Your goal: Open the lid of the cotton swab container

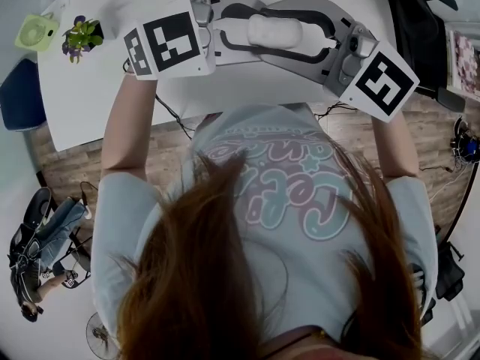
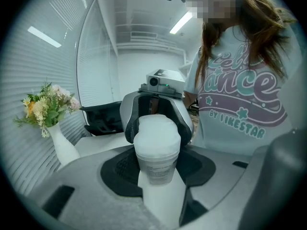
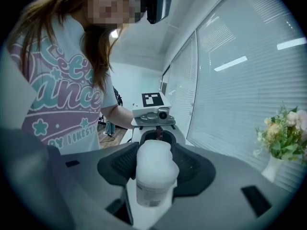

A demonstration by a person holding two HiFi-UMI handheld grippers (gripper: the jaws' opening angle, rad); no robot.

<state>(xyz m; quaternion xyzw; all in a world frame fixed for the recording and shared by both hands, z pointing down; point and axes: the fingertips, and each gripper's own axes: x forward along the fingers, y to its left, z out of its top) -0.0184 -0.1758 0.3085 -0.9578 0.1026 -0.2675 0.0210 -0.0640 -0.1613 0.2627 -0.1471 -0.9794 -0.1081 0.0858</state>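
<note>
Not done yet, going by the pics. Looks like the setup stage only. Got the cotton swab container lifted clear of the white table, lying sideways in mid-air with 1 end in each gripper. Can't spot any gap or loose lid anywhere, so reckon on the whole opening yet to do. Can't pick out the lid end for sure either, with frosted plastic both ways.

Checked the left gripper: set at a middling width, black pads pressed against the container's 2 sides. Looks like a solid hold.

Same story for the right gripper: similar width, pads snug on the opposite end, facing the left one head-on. Seems clamped rather than just hovering.

Probably calls for a twist or a pull apart next, bracing 1 side.
</note>
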